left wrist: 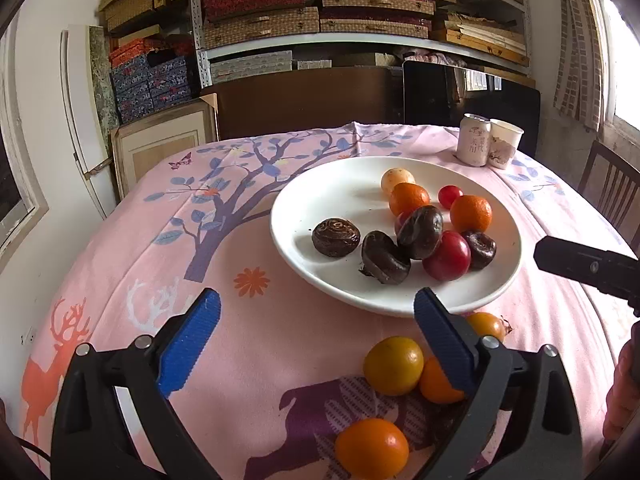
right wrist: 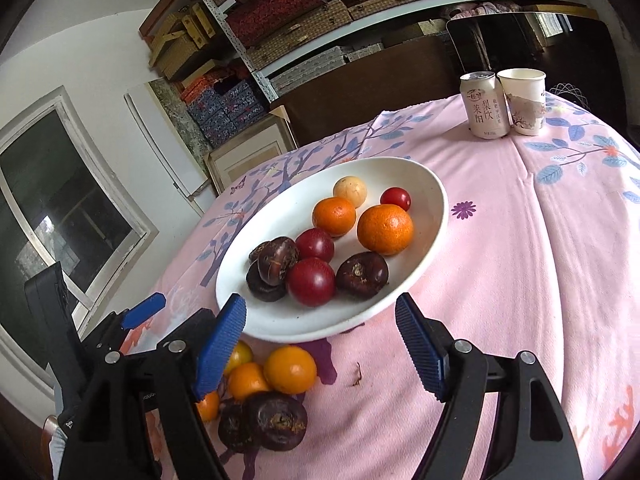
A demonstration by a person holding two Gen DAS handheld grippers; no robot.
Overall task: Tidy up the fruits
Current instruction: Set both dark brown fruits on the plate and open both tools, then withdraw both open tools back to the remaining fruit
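Observation:
A white plate (left wrist: pixel 320 208) (right wrist: pixel 432 200) on the pink tablecloth holds two oranges (left wrist: pixel 470 213) (right wrist: pixel 385 229), red tomatoes (left wrist: pixel 447 256) (right wrist: pixel 311 281), dark water chestnuts (left wrist: pixel 335 237) (right wrist: pixel 361 274) and a pale round fruit (left wrist: pixel 397 179) (right wrist: pixel 350 191). Loose on the cloth near the plate's front lie yellow-orange fruits (left wrist: pixel 393 365) (right wrist: pixel 289 369) and two dark chestnuts (right wrist: pixel 275 420). My left gripper (left wrist: pixel 316 340) is open and empty above the cloth, the loose fruits by its right finger. My right gripper (right wrist: pixel 320 350) is open and empty in front of the plate; its body shows in the left wrist view (left wrist: pixel 584 268).
A drink can (left wrist: pixel 474 140) (right wrist: pixel 484 105) and a paper cup (left wrist: pixel 505 143) (right wrist: pixel 524 101) stand at the table's far right. A chair (left wrist: pixel 612 192) is at the right edge. Shelves of boxes (left wrist: pixel 320 12) stand behind the table.

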